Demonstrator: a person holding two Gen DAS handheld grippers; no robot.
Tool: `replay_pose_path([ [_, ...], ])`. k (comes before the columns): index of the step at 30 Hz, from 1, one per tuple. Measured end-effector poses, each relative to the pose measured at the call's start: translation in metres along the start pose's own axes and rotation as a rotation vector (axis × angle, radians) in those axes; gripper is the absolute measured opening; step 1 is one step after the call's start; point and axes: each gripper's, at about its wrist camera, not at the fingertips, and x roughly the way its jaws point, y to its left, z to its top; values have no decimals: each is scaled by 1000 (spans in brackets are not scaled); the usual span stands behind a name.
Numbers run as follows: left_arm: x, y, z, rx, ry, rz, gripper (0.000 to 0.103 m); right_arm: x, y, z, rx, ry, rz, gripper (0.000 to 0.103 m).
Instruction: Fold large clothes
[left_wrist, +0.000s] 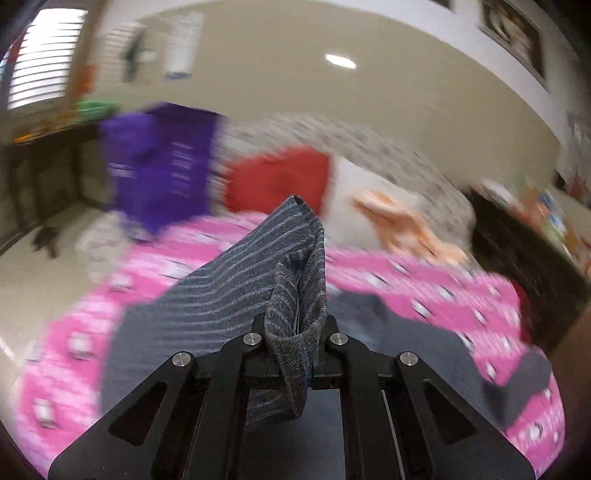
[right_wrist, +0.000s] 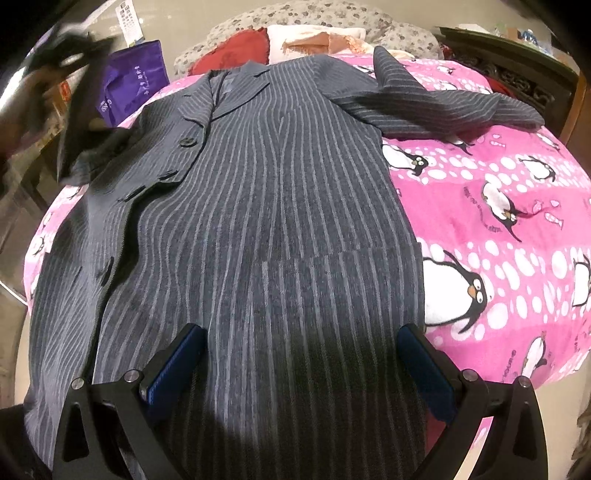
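A long grey pinstriped coat lies spread face up on a pink penguin blanket, its far sleeve stretched out to the right. My right gripper hovers open over the coat's lower part, with the blue pads wide apart and nothing between them. My left gripper is shut on a bunched fold of the coat's striped cloth, lifted off the bed. In the right wrist view the left gripper is a dark blur at the coat's left side, holding up the near sleeve.
A purple bag stands beyond the bed's left corner. Red cloth and peach and white cloth lie at the bed's head against a spotted cover. Dark carved wooden furniture runs along the right side.
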Motion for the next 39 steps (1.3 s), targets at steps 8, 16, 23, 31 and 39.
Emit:
replay_pose_path([
  [8,86,-185,-99,250,253,-234,6,-5,-8,-10,24,25,34,103],
  [16,93,-232,-164,313,379,-343,7,-3,-11,-14,32,35,49,103],
  [23,81,-222,-169,258,458,-411,42,-3,-8,-12,32,37,42,103],
  [31,34,-181,-130,166,375,-478,42,-5,-4,-12,39,38,27,103],
  [39,64,-29,-70,74,254,71,42,-2,-4,-11,48,48,22,103],
])
